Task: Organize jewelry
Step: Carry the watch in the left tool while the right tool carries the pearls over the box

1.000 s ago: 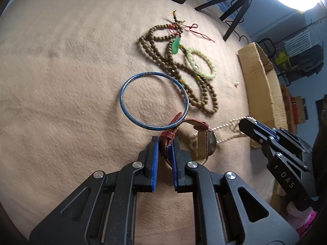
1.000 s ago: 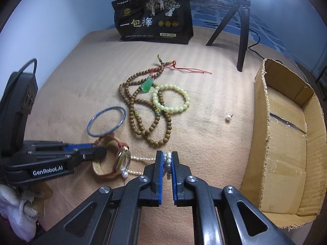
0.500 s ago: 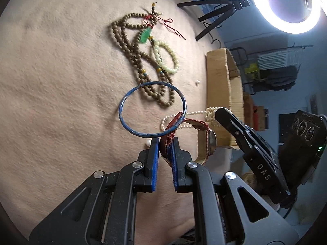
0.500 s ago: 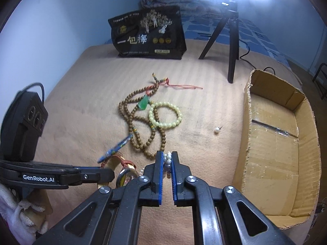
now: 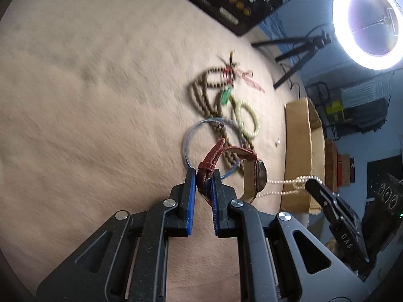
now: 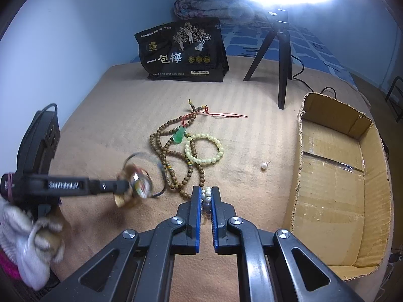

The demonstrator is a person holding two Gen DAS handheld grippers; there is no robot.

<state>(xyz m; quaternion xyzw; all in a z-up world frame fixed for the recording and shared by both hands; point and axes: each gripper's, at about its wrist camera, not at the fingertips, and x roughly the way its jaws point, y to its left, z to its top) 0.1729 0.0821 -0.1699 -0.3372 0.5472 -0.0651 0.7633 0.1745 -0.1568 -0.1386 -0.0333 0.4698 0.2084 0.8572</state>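
My left gripper [image 5: 204, 176] is shut on the red strap of a wristwatch [image 5: 260, 176] and holds it above the tan blanket; the blue bangle [image 5: 187, 141] hangs along with it, blurred. My right gripper [image 6: 206, 193] is shut on a white pearl necklace [image 6: 207, 193], whose strand [image 5: 282, 181] stretches from the watch to the right gripper [image 5: 313, 185]. The left gripper [image 6: 123, 185] with the watch [image 6: 137, 185] shows blurred at the left. A brown bead necklace [image 6: 173, 156], green pendant [image 6: 179, 136] and pale yellow bead bracelet [image 6: 205, 148] lie on the blanket.
An open cardboard box [image 6: 335, 176] stands on the right. A single pearl earring [image 6: 264, 166] lies near it. A black snack bag [image 6: 181, 52] and a ring-light tripod [image 6: 282, 58] stand at the back of the blanket.
Both grippers have lifted higher, carrying the watch, bangle and pearl necklace off the blanket. The left gripper is swinging; its view is blurred.
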